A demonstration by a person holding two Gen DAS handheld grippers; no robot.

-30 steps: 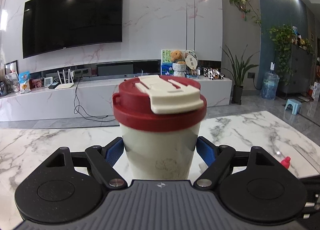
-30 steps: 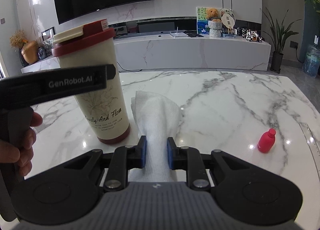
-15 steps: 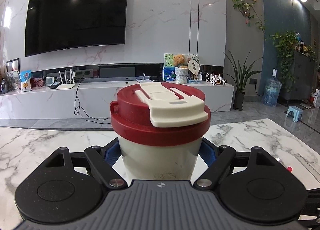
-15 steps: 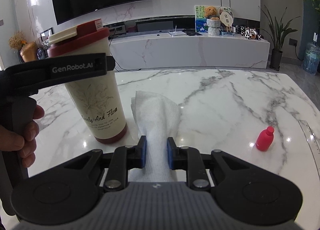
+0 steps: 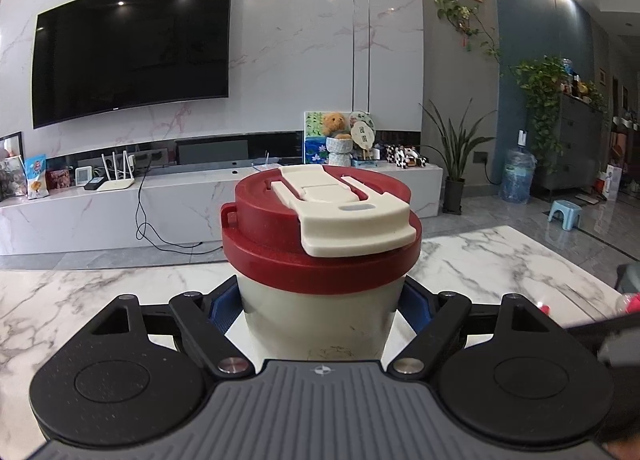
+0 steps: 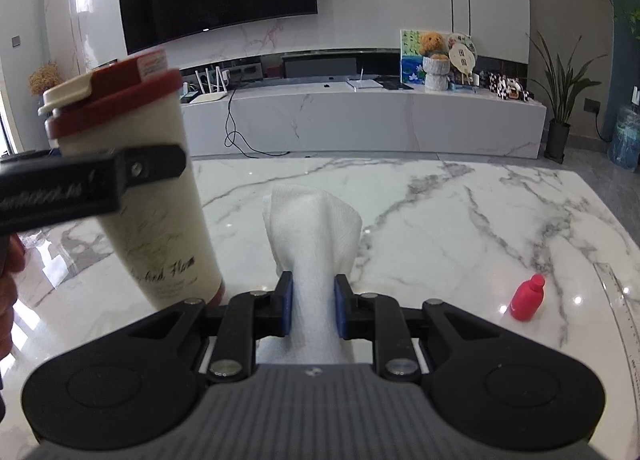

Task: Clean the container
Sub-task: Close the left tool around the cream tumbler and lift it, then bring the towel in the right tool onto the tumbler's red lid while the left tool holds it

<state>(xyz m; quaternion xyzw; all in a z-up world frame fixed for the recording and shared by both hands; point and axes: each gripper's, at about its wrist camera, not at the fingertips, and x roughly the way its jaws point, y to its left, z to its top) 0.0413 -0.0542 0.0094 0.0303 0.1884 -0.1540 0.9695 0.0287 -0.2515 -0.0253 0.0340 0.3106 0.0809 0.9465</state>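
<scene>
Cup [image 6: 140,195] has gone from standing on the bench [image 6: 460,219] to lifted and tilted, base swung toward the right gripper [image 6: 312,310]; lid [image 5: 320,227] on w/ flap shut. Left gripper [image 5: 320,312] jaws clamp the cup body below the lid. Right jaws pinch a white paper towel [image 6: 314,227], now just beside the cup wall, not touching. Reads as lining up a wipe of the outside. Small red bottle [image 6: 528,298] sits well apart.
</scene>
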